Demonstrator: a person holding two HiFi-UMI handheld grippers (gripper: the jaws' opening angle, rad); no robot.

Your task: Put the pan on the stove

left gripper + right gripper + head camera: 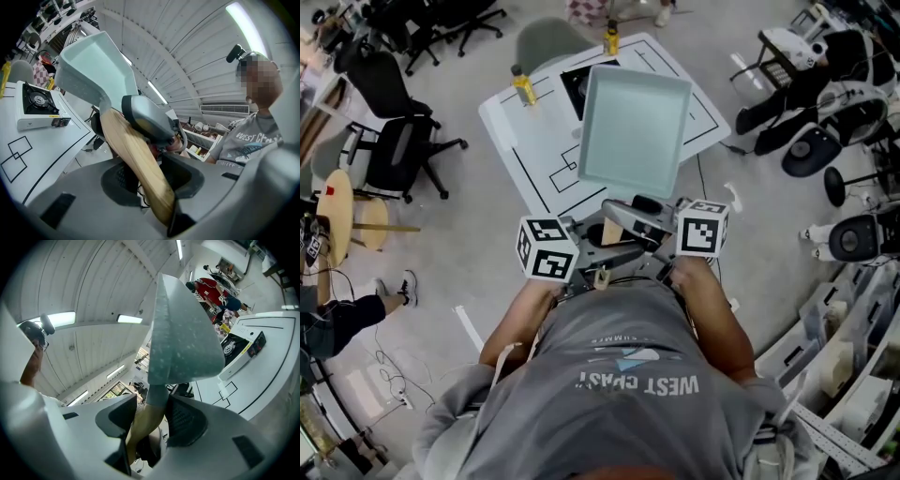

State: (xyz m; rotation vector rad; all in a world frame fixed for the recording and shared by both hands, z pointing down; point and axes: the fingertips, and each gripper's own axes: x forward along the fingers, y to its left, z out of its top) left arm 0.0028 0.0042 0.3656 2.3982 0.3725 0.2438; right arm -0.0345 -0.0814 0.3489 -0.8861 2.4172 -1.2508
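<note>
Head view: the white tabletop [534,155] is carrying a stove [578,86], half covered from this angle by the pan [634,127], which is hanging in the air over the near part of the tabletop. One yellow bottle [523,86] is standing just left of the stove and a second bottle [611,37] at the far edge. Office chairs [394,141] are crowding the floor to the left. Both forearms are drawn in against the torso, with the left gripper [592,236] and right gripper [656,217] lying side by side and pointing level toward the tabletop.

Left gripper view: the jaws are standing narrow, clamping the pan's wooden handle [136,164]. The stove is sitting well apart from the pan, with nothing on its burner.

Right gripper view: the jaws are gripping the same handle nearer the pan, whose underside is filling the middle of the view.
</note>
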